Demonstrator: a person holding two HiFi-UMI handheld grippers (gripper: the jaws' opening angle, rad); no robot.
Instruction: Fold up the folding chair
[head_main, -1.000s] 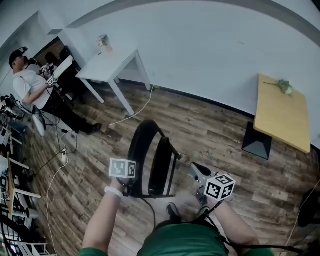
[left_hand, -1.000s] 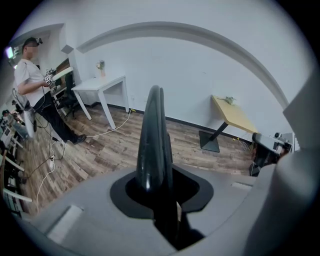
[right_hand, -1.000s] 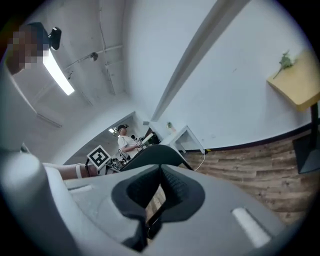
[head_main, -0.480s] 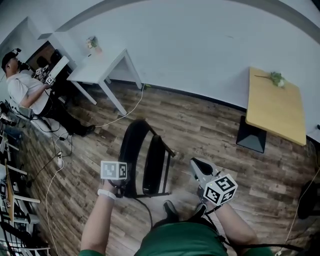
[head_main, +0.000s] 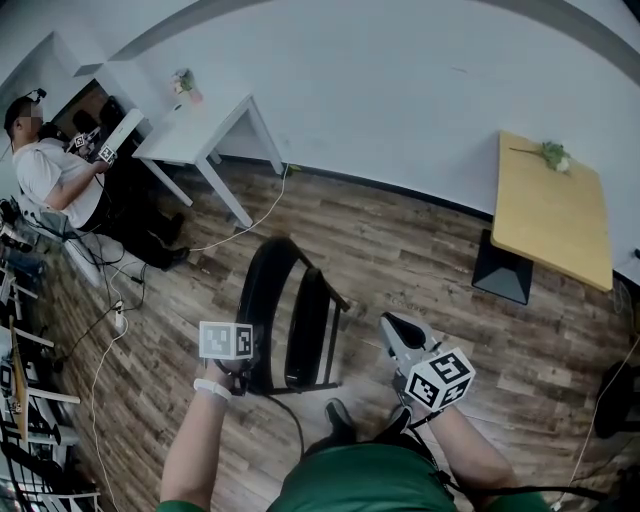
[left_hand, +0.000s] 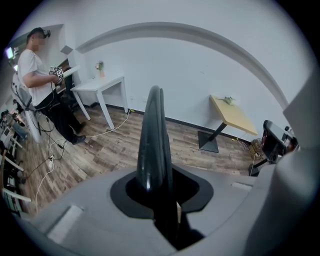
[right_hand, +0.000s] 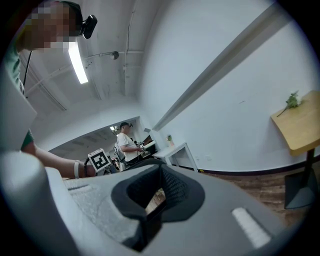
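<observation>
The black folding chair (head_main: 300, 320) stands nearly flat on the wooden floor, seat drawn up against the back. My left gripper (head_main: 247, 376) is shut on the chair's near top edge, with its marker cube just above. In the left gripper view the chair's black edge (left_hand: 154, 135) rises straight out from between the jaws of the left gripper (left_hand: 167, 220). My right gripper (head_main: 392, 328) hangs free to the right of the chair, shut and holding nothing. In the right gripper view the right gripper (right_hand: 155, 207) has its jaws together, and the left gripper's cube (right_hand: 100, 161) shows beyond them.
A white table (head_main: 200, 130) stands at the back left, and next to it a person (head_main: 55, 170). At the right is a wooden table (head_main: 548, 215) on a black base (head_main: 500, 275). Cables (head_main: 250, 230) trail over the floor. My shoe (head_main: 340, 420) is near the chair.
The right gripper has risen a little and rolled beside the chair. The left gripper keeps its hold on the chair, which has not moved. The head view has shifted slightly.
</observation>
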